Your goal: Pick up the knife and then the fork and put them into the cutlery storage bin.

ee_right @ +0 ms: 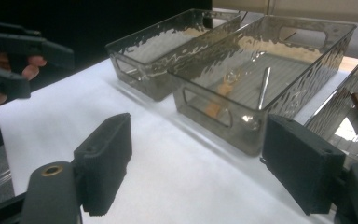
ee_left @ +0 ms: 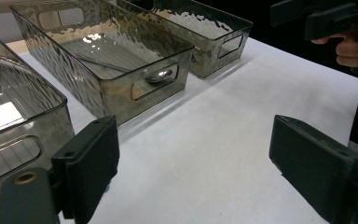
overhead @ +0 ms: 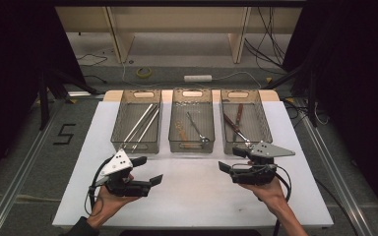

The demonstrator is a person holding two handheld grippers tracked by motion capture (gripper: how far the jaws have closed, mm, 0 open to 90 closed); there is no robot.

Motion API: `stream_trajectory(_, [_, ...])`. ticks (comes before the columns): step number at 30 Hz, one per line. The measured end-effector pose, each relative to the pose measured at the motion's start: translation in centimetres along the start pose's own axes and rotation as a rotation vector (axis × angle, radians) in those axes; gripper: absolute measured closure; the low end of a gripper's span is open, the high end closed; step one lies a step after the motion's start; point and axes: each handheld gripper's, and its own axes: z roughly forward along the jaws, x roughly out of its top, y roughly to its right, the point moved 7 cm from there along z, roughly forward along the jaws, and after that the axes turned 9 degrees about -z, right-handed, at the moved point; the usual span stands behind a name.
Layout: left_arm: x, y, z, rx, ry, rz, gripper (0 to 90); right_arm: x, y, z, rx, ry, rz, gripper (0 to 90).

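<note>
Grippers idle, both spread wide, nothing held. Right gripper [overhead: 229,158] is the nearer tool to the brown-handled metal tongs [overhead: 236,129], which lie at its 12 o'clock inside the right-hand smoky clear plastic bin [overhead: 263,114], long axis running 11-to-5.

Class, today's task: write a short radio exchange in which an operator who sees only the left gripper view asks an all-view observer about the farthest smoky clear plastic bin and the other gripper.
Operator: From the left gripper view I can't see inside the farthest smoky clear plastic bin. What's in it?
Observer: The high view shows brown-handled metal tools lying in it.
Operator: Is the right gripper open?
Observer: Yes. Its own view shows the black jaws wide apart with nothing between them, above the white table.
</note>
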Motion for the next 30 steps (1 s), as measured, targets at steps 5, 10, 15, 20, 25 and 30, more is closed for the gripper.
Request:
stream_trajectory(5, [0.0, 0.0, 0.0, -0.005, 0.005, -0.01, 15.5, -0.7, -0.4, -0.4, -0.003, 0.003, -0.005, 24.2])
stream_trajectory(10, [0.0, 0.1, 0.0, -0.008, 0.002, -0.007, 15.5, -1.6, -0.5, -0.9, -0.009, 0.004, 0.002, 23.8])
stream_trajectory(15, [0.0, 0.0, -0.1, -0.011, 0.006, -0.016, 15.5, -2.1, -0.8, -1.3, -0.011, 0.01, 0.002, 23.4])
stream_trajectory(20, [0.1, 0.0, -0.1, -0.012, 0.008, -0.02, 15.5, -2.4, -1.1, -1.6, -0.012, 0.007, -0.002, 22.2])
stream_trajectory(25, [0.1, 0.0, -0.1, -0.015, 0.008, -0.019, 15.5, -2.8, -1.3, -1.5, -0.013, -0.009, -0.002, 21.1])
stream_trajectory(30, [0.1, 0.0, -0.1, -0.015, 0.009, -0.018, 15.5, -3.1, -1.5, -1.7, -0.018, -0.014, -0.002, 20.5])
